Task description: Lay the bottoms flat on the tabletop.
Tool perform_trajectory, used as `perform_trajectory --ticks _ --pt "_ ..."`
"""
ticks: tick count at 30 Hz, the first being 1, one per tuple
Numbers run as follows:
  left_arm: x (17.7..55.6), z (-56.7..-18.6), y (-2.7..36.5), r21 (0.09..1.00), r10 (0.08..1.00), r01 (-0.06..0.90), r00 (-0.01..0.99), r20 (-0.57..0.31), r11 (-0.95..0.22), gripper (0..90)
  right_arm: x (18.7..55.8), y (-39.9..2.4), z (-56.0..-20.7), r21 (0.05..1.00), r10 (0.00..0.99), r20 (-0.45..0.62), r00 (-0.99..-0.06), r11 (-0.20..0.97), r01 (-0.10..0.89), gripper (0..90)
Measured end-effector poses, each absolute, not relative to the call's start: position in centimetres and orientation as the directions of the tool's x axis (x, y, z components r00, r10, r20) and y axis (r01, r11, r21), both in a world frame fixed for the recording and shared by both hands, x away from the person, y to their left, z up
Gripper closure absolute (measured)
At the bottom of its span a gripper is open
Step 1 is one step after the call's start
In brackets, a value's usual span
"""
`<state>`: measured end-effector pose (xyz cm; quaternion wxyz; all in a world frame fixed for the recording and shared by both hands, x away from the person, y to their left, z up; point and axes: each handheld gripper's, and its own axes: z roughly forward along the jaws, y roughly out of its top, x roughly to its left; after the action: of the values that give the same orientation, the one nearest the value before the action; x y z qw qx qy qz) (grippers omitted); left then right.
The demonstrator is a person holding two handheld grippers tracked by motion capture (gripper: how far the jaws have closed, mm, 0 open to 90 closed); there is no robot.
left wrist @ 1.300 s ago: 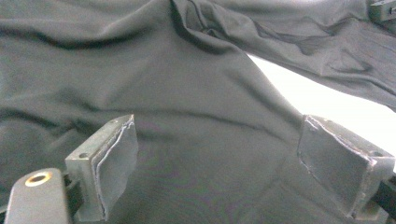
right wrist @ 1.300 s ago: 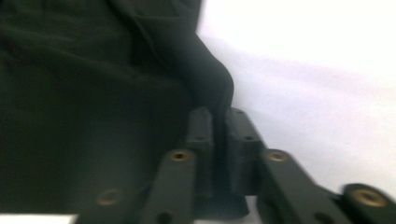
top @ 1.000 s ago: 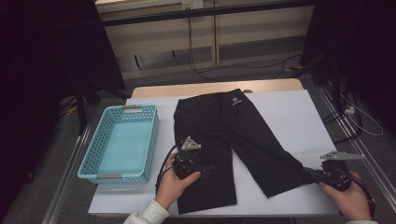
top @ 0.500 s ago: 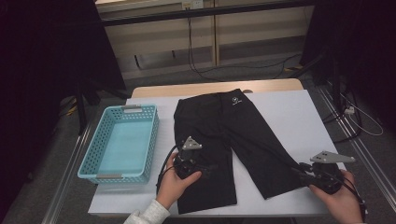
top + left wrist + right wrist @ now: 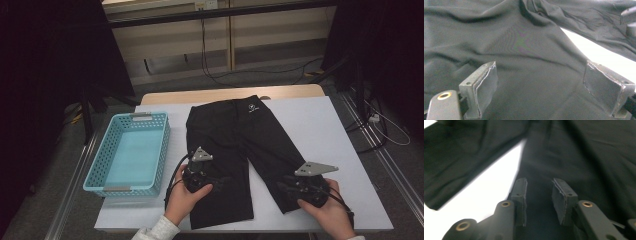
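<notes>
Two grippers on black shorts [image 5: 235, 150] spread mid-table [image 5: 340, 150].

High view: right gripper [image 5: 286, 189] shifted in from the right edge onto the right leg's hem near the front edge. Left gripper [image 5: 199, 172] unmoved on the left leg.

Left gripper view: jaws wide, cloth beneath, ungripped.

Right gripper view: jaws just closing, now narrow, cloth between, not yet pinched. Hem grasp judged imminent.

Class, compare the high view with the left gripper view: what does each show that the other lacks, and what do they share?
High view alone: the blue basket left of the shorts, the white logo at the waistband, and both hands. Left gripper view alone: close up, the left gripper has its jaws standing wide apart over the cloth, their grey pads bare. Both: the black shorts on the white table.
</notes>
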<state>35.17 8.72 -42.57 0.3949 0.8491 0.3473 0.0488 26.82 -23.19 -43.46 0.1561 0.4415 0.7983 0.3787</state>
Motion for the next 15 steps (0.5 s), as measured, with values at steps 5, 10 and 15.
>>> perform_trajectory --ticks 5,10,15 --pt "35.2 -42.7 8.8 0.703 0.633 0.556 0.750 -0.192 -0.444 12.7 27.1 -20.7 -44.0 0.725 0.783 0.058 -0.619 0.393 0.565 59.4" --pt "35.2 -42.7 8.7 0.701 0.628 0.553 0.754 -0.192 -0.450 12.7 27.8 -20.0 -45.0 0.696 0.793 -0.015 -0.610 0.446 0.563 67.9" --pt "35.3 -42.7 8.7 0.705 0.630 0.553 0.752 -0.193 -0.444 12.7 27.7 -20.4 -44.9 0.694 0.781 0.008 -0.625 0.446 0.566 87.3"
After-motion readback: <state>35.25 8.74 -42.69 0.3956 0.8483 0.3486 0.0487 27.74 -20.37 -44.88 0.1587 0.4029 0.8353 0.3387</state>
